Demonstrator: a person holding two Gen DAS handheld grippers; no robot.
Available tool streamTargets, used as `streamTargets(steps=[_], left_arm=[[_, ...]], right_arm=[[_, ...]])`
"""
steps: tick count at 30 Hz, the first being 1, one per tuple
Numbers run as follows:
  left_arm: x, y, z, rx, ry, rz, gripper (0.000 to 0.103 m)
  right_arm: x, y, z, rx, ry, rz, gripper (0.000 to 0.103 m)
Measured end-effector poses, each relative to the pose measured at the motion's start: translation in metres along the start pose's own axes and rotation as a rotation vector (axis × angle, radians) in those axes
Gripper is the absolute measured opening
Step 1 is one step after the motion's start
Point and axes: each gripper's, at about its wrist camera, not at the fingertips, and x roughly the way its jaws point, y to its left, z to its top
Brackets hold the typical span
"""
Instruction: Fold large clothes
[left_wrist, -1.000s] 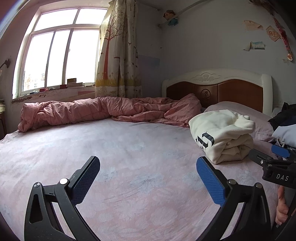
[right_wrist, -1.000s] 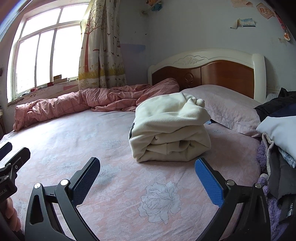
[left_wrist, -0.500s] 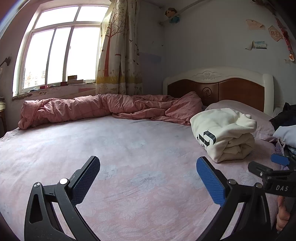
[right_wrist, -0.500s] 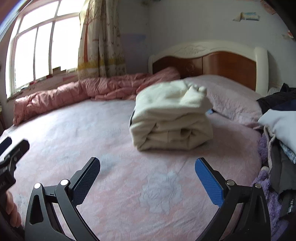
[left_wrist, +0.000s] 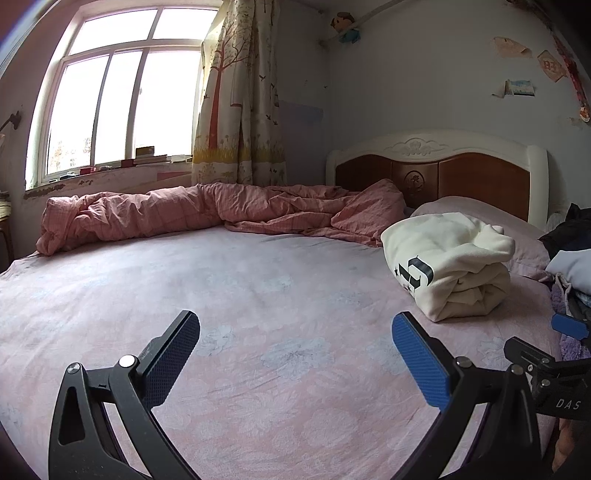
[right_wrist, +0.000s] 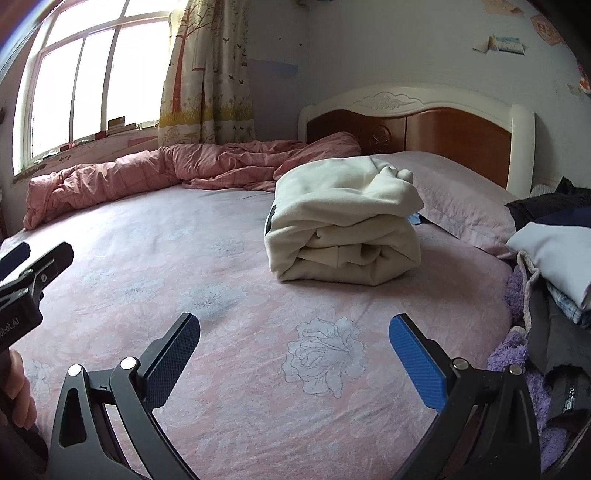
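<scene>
Both tongs wide open and empty, folded hoodie resting on the bed.

At the far left a pink quilt (left_wrist: 207, 210) lies bunched along the window side, and the left tongs (left_wrist: 295, 354) hang over bare sheet (left_wrist: 258, 288) with jaws spread wide, holding nothing. Compared with a second ago both cameras sit a little farther back from the cream hoodie (right_wrist: 343, 221), which has not moved; I judge this garment is finished and the hands are backing off for the next one. The right tongs (right_wrist: 293, 352) are also fully open and empty, well apart from the hoodie. It lies folded beside the pillow (right_wrist: 461, 199), near the headboard. At the right edge a clothes pile (right_wrist: 554, 258) is cut off, so I cannot tell which pieces it holds. The hoodie's print (left_wrist: 415, 273) is only partly visible.
</scene>
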Motion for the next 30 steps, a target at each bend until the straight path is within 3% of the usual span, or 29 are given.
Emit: streamTargets(steps=[5,30], left_arm=[[0.001,0.000,-0.001,0.002,0.004,0.000,0.103],[0.002,0.000,-0.002,0.001,0.009,0.003,0.103]], right_arm=[[0.002,-0.010,0.001,0.058,0.016,0.001,0.103],[0.004,0.003,-0.003,0.001,0.034,0.038,0.103]])
